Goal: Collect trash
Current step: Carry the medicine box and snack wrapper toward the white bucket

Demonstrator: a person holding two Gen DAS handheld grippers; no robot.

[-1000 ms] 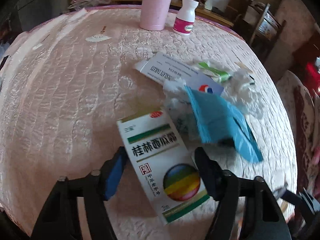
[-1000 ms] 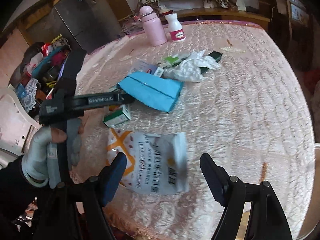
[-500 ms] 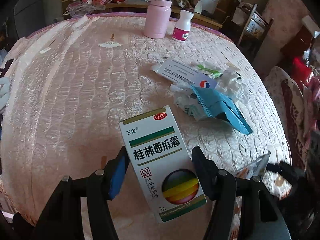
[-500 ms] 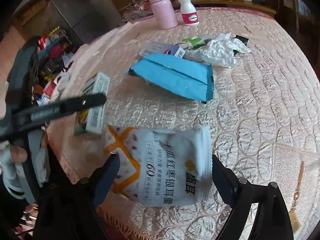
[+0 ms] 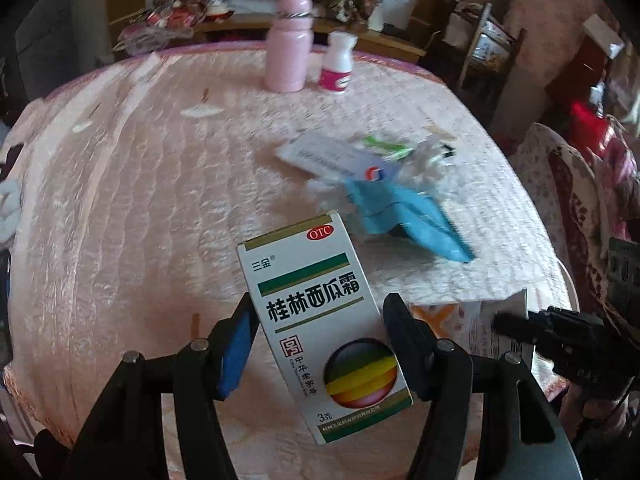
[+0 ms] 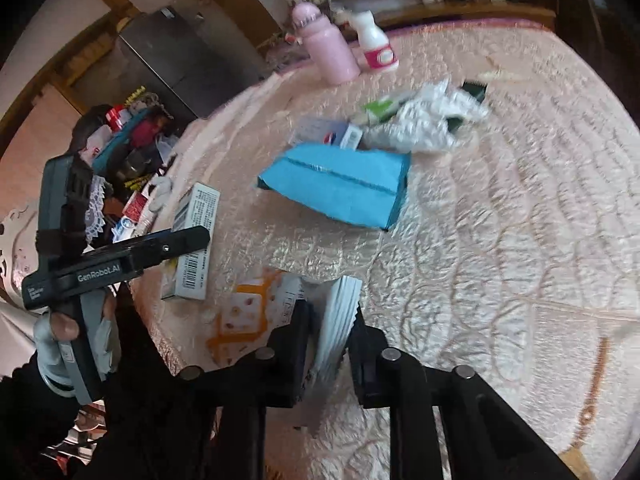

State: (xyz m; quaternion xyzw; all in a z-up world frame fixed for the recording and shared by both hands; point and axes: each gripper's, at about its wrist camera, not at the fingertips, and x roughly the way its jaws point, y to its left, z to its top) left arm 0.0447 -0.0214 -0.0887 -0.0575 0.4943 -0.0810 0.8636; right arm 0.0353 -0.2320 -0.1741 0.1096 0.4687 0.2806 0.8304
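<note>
— Left gripper (image 5: 320, 344)?
— Clamped on one medicine box (image 5: 320, 320), frame centre.
— Right gripper (image 6: 330, 344)?
— Pinching one snack packet (image 6: 280, 312), lower centre.
— Elsewhere?
— Two bottles (image 5: 288, 44) upper centre; one blue bag (image 6: 340, 188) mid-table.

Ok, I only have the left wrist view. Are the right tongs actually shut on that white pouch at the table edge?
Observer: Yes, the right tongs are shut on the white pouch, pinching its folded side.
Operator: What's on the side of my box?
Observer: The medicine box has a barcode on that side.
Operator: And the blue bag, which face is up?
Observer: The blue bag lies flat with a seam running along its upper face.
</note>
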